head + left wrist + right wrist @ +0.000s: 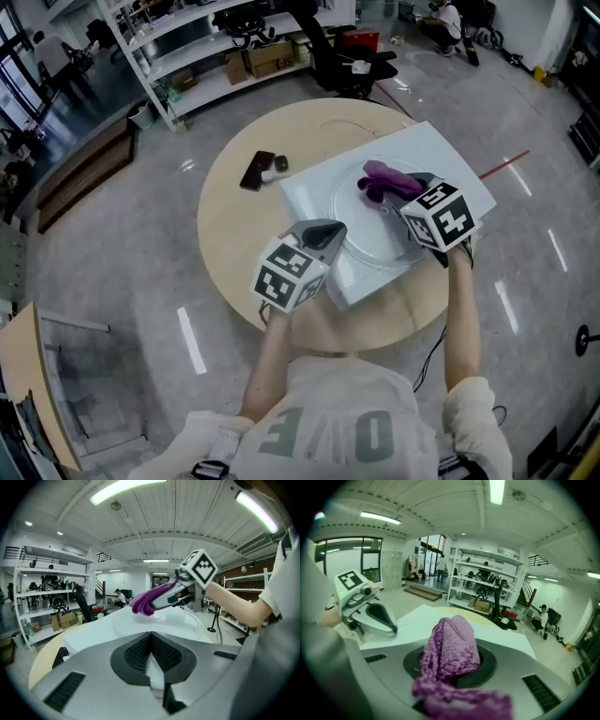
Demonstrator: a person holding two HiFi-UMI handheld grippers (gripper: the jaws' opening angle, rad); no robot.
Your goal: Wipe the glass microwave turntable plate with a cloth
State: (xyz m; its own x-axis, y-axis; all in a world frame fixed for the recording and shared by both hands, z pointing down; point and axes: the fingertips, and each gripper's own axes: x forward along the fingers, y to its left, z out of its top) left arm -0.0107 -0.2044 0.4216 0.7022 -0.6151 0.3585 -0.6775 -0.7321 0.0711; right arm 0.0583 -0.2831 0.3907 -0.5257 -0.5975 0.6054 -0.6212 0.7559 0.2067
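Your right gripper (394, 186) is clamping the purple cloth (450, 644). The cloth is filling the gap between the jaws and bunching out in front of them.

You're holding the cloth (382, 178) over the far side of the glass plate (370, 239). From the left gripper view its free end is hanging right at the plate (140, 625) surface. I can't tell if it's actually touching.

Your left gripper (330, 230) is sitting at the plate's near-left rim with its jaws closed, pads meeting in a V in its own view. Its tip is resting on or just over the rim; the views aren't settling which.

The plate is lying flat on a white board (319, 187), roughly centred on it. The board is lying skewed on the round table (234, 234), its right corner sticking out past the table edge.

The two grippers are working on opposite sides of the plate, well apart, and each is showing in the other's view.

A dark phone (257, 170) is lying on the bare wood left of the board, with a small item (278, 165) just beside it, too small to identify.
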